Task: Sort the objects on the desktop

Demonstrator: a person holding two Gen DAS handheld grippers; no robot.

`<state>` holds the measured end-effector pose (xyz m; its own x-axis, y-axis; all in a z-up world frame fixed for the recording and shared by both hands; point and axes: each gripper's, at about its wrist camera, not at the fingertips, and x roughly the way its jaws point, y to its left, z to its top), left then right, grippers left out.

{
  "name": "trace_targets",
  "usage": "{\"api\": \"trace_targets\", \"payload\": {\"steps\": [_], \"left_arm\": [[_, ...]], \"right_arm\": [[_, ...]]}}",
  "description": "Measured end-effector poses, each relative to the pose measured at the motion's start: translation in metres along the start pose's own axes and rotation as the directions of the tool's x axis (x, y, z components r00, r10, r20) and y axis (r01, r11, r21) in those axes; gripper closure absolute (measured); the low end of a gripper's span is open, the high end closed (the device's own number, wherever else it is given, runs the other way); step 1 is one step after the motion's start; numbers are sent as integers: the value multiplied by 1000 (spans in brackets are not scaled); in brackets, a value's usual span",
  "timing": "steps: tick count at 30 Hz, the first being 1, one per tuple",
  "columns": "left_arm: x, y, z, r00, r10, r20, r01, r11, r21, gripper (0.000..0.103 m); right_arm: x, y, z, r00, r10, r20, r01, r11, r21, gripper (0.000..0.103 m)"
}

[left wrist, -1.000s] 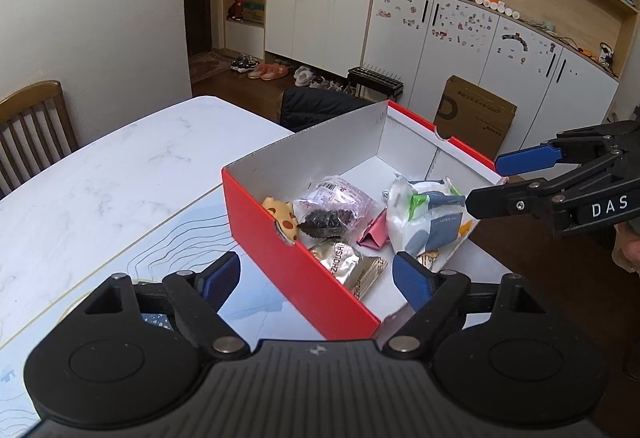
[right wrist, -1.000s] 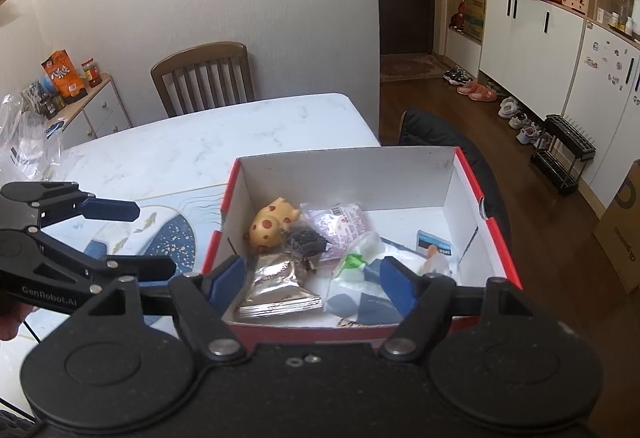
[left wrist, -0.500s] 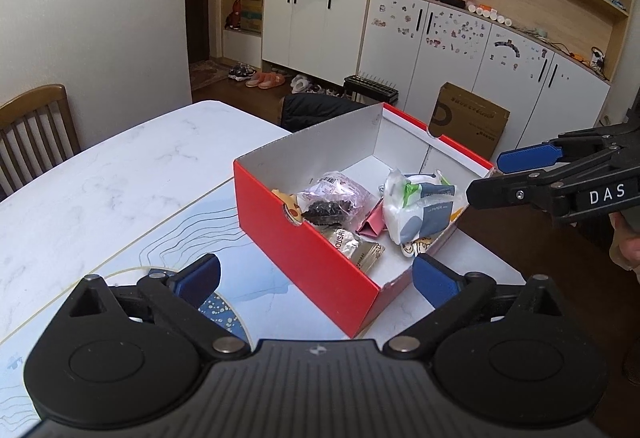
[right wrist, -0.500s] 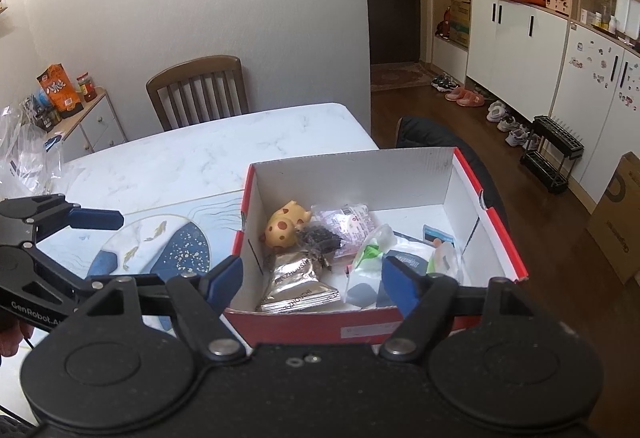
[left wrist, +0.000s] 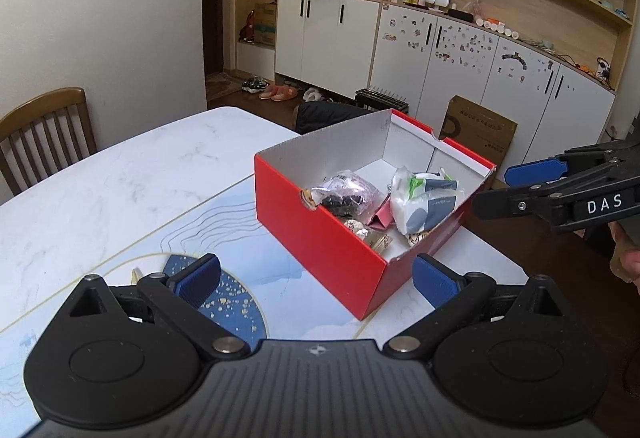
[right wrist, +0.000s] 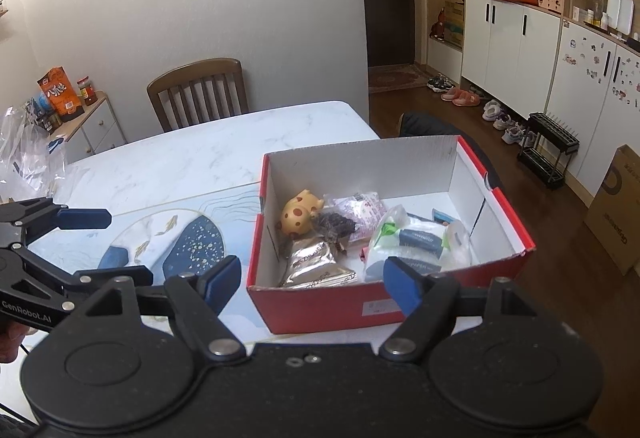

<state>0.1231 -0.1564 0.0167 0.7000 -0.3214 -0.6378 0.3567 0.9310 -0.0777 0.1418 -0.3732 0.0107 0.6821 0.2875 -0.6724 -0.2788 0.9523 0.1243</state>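
Two grippers, both empty, both short of the red box.

Left wrist view: left gripper (left wrist: pixel 316 278) jaws spread as wide as they go, nothing between the pads. Red box (left wrist: pixel 320 238) sits near the table edge on the right, one corner aimed at the camera. Inside: white pouch (left wrist: pixel 420 204), clear bag of dark bits (left wrist: pixel 348 194), pink item (left wrist: pixel 380 218), foil pack (left wrist: pixel 370 236) low by the near wall. Right gripper (left wrist: pixel 492 186) hangs just off the box's right rim, jaws parted. Risk: a finger catches the rim on entry and shoves the box toward the edge; it looks light, likely slides easily.

Right wrist view: right gripper (right wrist: pixel 314 280) jaws moderately wide, empty, near wall of the box between them in frame. Yellow spotted toy (right wrist: pixel 300 216) in the left corner, foil pack (right wrist: pixel 316 266) against the near wall, white pouch (right wrist: pixel 412 238) to the right. Left gripper (right wrist: pixel 132 244) well left, over the blue patterned mat (right wrist: pixel 196 242). Risks: items overlap, so one pinch may drag a neighbour out; foil and plastic look slick and could slip; both arms diving in together could collide.
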Motion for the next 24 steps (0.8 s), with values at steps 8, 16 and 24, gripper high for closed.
{"api": "trace_targets", "payload": {"steps": [8, 16, 24], "left_arm": [[-2, 6, -10, 1000, -1, -17, 1, 999, -41, 0], [-2, 8, -15, 1000, 4, -23, -5, 999, -34, 0], [-4, 13, -16, 1000, 1, -26, -2, 1000, -30, 0]], "right_arm": [[1, 9, -11, 1000, -5, -19, 5, 1000, 7, 25], [1, 12, -16, 1000, -9, -28, 10, 1000, 14, 24], [3, 15, -16, 999, -18, -35, 19, 1000, 18, 24]]}}
